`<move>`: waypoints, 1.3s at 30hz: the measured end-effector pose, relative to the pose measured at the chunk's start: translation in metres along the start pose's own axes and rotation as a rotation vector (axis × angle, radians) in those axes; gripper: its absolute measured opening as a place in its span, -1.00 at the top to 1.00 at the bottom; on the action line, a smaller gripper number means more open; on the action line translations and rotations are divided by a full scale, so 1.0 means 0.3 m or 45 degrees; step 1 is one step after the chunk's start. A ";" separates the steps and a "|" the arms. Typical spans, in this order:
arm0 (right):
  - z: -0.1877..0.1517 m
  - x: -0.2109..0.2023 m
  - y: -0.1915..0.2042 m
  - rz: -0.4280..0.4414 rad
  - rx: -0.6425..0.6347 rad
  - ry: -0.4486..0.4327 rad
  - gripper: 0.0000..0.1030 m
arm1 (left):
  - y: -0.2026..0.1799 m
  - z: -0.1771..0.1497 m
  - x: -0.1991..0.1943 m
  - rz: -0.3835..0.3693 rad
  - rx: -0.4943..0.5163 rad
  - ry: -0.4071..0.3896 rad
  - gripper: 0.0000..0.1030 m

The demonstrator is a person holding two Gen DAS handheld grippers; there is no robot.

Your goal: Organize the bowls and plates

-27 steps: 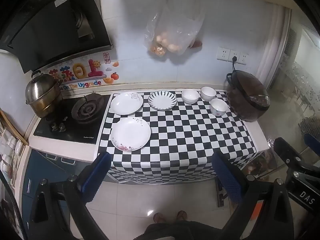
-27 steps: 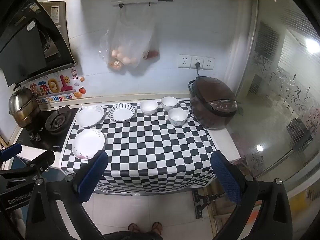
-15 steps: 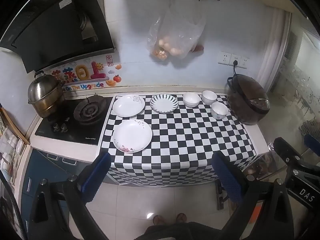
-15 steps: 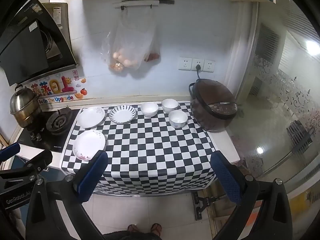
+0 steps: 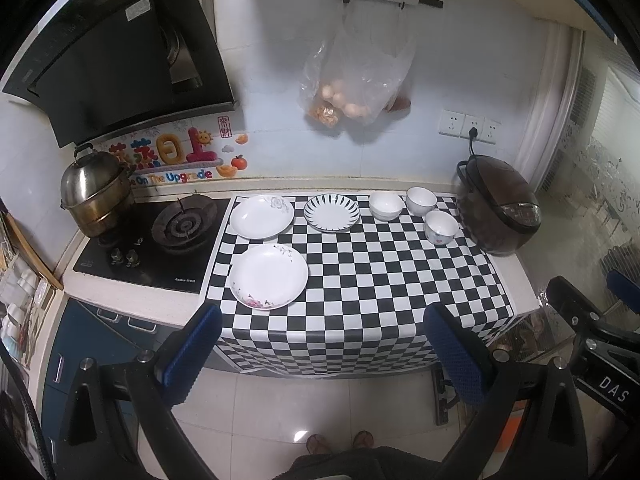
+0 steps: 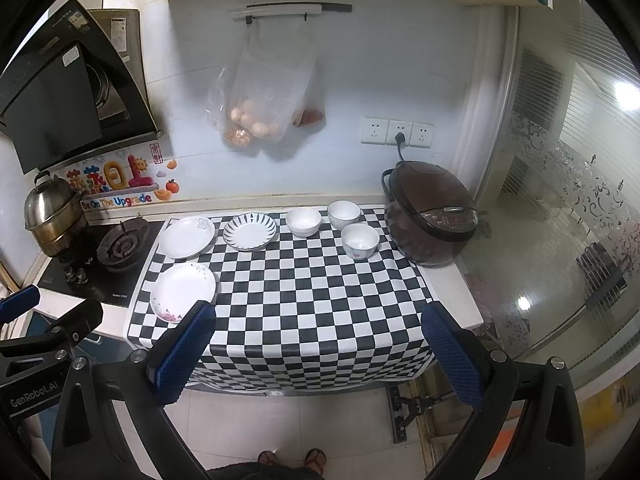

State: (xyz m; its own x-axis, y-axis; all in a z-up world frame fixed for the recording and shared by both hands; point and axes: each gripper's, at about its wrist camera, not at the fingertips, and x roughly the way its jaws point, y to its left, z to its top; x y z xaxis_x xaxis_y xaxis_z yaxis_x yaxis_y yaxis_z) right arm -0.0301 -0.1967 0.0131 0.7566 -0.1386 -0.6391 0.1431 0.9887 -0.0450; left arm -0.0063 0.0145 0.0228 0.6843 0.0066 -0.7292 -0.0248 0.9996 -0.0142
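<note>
On the checkered counter (image 5: 380,276) lie three plates: a large white floral plate (image 5: 269,276) at the front left, a white plate (image 5: 261,216) behind it, and a blue-striped plate (image 5: 331,213). Three white bowls stand at the back right: one bowl (image 5: 385,206), a second bowl (image 5: 421,200), and a flowered bowl (image 5: 441,227). My left gripper (image 5: 322,354) is open and empty, well short of the counter. My right gripper (image 6: 316,354) is also open and empty, in front of the counter; the same plates (image 6: 183,292) and bowls (image 6: 359,241) show in its view.
A brown rice cooker (image 5: 498,210) stands at the counter's right end. A gas stove (image 5: 182,222) with a steel pot (image 5: 94,196) is on the left. A plastic bag of eggs (image 5: 352,80) hangs on the wall. A person's feet (image 5: 340,442) are on the tiled floor.
Both views have tilted up slightly, so the counter and dishes sit a little lower in the frames. The dishes have not moved and both grippers stay open.
</note>
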 end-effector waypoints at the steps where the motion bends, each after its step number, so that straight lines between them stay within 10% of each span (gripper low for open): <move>1: 0.002 -0.002 0.001 -0.001 0.001 -0.002 -1.00 | -0.002 -0.003 -0.003 0.001 -0.001 -0.004 -1.00; 39: -0.004 -0.027 0.002 0.019 0.004 -0.001 -1.00 | -0.005 -0.026 -0.023 0.012 0.002 -0.017 -1.00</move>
State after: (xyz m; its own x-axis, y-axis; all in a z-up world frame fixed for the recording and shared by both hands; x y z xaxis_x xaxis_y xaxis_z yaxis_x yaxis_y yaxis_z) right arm -0.0370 -0.1949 0.0174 0.7592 -0.1240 -0.6389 0.1339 0.9904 -0.0330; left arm -0.0167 0.0127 0.0226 0.6936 0.0160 -0.7202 -0.0301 0.9995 -0.0068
